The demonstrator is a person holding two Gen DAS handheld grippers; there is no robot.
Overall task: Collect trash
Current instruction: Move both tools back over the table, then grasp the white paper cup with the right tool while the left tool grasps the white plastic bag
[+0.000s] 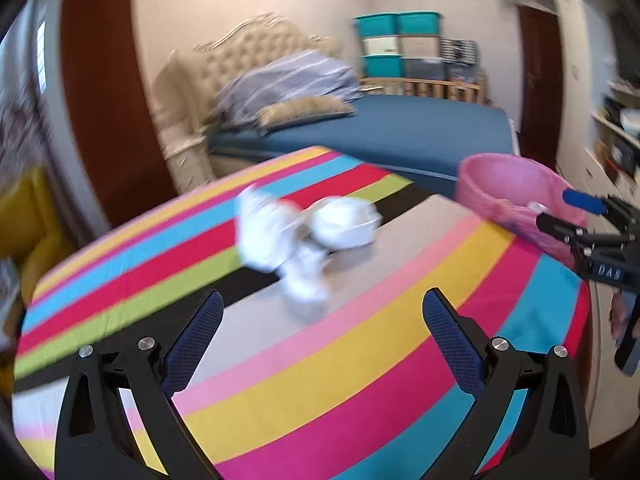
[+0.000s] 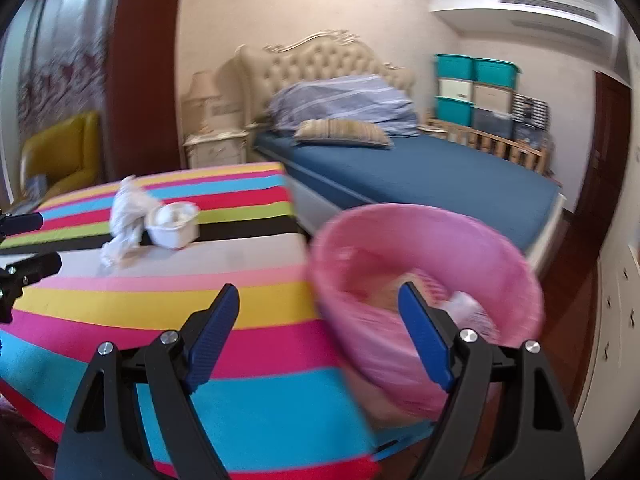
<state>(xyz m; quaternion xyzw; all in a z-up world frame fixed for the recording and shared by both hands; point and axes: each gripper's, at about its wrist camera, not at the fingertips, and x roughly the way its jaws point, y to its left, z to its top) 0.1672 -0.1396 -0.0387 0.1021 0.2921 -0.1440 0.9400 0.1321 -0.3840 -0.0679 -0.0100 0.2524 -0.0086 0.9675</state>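
Both grippers have nothing in them: the left gripper [image 1: 322, 318] has its jaws spread wide over the striped bench [image 1: 360, 360], and the right gripper [image 2: 320, 322] has its jaws apart too, by the pink bin [image 2: 424, 264]. The crumpled white tissue [image 1: 276, 236] and a small white cup [image 1: 346, 222] sit touching each other on the bench, just ahead of the left jaws, and the bin stands at the bench's right edge with some trash inside.

Count, this moment. Two grippers, mine: left gripper [image 1: 322, 312] and right gripper [image 2: 320, 306], two fingers each, four blue pads in all. One striped table [image 1: 360, 360]. On it, trash: one crumpled white tissue wad [image 2: 126, 216] and one white paper cup [image 2: 174, 224] just beside it; blur leaves it unclear whether the wad is one piece or several. One pink waste basket [image 2: 516, 264] at the table's edge. Behind: one bed [image 2: 420, 168], two pillows, three teal storage bins [image 2: 454, 66], one yellow armchair [image 2: 64, 148].
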